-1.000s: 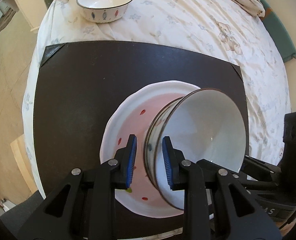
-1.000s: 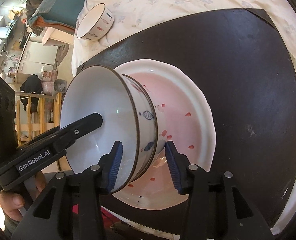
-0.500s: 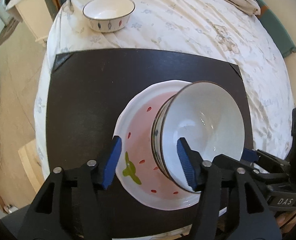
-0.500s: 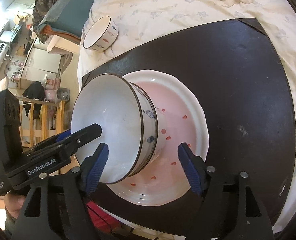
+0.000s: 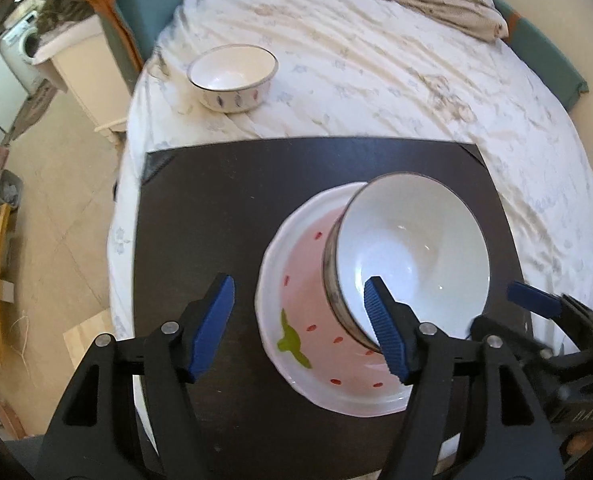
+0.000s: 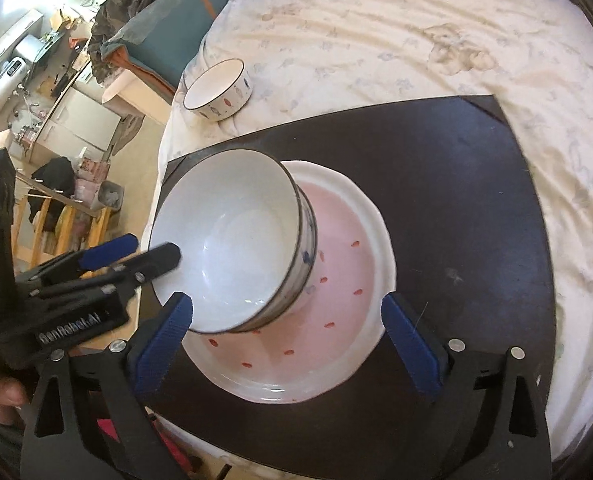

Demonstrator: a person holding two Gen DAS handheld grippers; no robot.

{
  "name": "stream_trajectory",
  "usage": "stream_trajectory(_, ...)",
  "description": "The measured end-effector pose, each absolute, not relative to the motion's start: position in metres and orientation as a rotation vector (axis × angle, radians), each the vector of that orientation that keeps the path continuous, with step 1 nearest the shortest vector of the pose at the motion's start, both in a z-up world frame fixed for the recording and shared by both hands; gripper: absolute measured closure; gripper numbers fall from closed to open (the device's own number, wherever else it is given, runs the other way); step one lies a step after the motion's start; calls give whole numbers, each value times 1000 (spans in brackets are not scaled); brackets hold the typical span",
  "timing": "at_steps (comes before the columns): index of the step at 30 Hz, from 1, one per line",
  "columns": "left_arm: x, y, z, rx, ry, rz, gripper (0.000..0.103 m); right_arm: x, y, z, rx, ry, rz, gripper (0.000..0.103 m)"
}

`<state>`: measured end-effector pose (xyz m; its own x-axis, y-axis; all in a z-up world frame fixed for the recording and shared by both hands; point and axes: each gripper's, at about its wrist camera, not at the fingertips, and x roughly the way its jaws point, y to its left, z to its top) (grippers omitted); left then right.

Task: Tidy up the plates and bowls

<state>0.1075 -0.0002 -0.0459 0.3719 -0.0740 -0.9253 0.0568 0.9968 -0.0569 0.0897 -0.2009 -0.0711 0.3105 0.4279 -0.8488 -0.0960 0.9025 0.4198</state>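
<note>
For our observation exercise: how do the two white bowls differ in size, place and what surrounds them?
The near bowl is wider and stands on the pink plate; the far bowl is smaller and sits on the bedsheet. Open jaws flank only the near bowl. Both are upright, white and dark-rimmed.

The large bowl [image 5: 410, 252] covers the right part of the strawberry plate [image 5: 300, 280] in the left wrist view, and the plate's left part in the right wrist view. At the lower right of the left wrist frame, the right gripper [image 5: 544, 320] is cut off by the edge. The black mat [image 6: 456, 184] runs out under the gripper bodies at the bottom. Kitchen clutter [image 6: 24, 60] at upper left is too small to name.
</note>
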Motion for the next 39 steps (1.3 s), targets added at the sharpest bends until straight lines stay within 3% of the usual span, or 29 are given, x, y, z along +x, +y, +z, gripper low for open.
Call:
stream_trajectory(19, 111, 32, -3, -129, 1086, 43, 39, 80, -210, -5, 397, 1100, 283, 5)
stream_trajectory(27, 151, 62, 0, -150, 1122, 133, 39, 133, -197, 7, 378, 1106, 295, 5)
stream_trajectory(39, 255, 106, -30, -276, 1186, 169, 39, 243, -170, -19, 442, 1224, 323, 5)
